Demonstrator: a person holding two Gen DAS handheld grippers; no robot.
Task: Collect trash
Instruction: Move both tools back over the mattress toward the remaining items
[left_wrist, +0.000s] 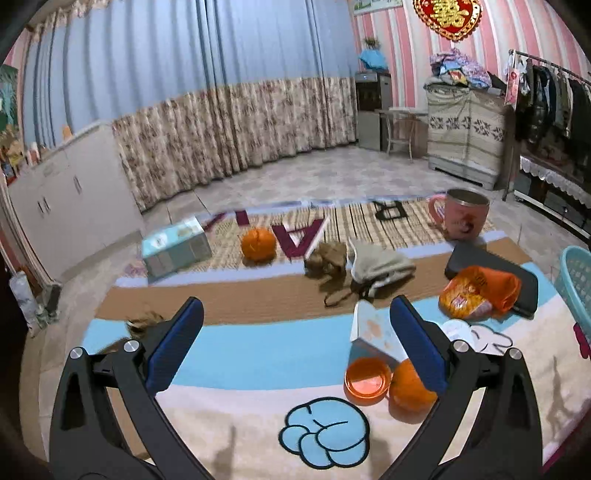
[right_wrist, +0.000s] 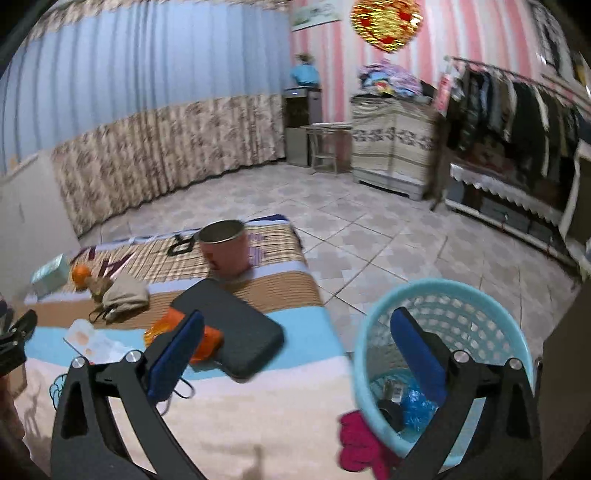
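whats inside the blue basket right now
In the right wrist view, the blue basket holds crumpled blue plastic and a dark roundish item at the bottom. The right gripper finger and the near wall cover the rest of the floor.

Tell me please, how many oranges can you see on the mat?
2. One orange sits far back beside the tissue box; the other orange lies near, next to the orange lid. Others may be hidden.
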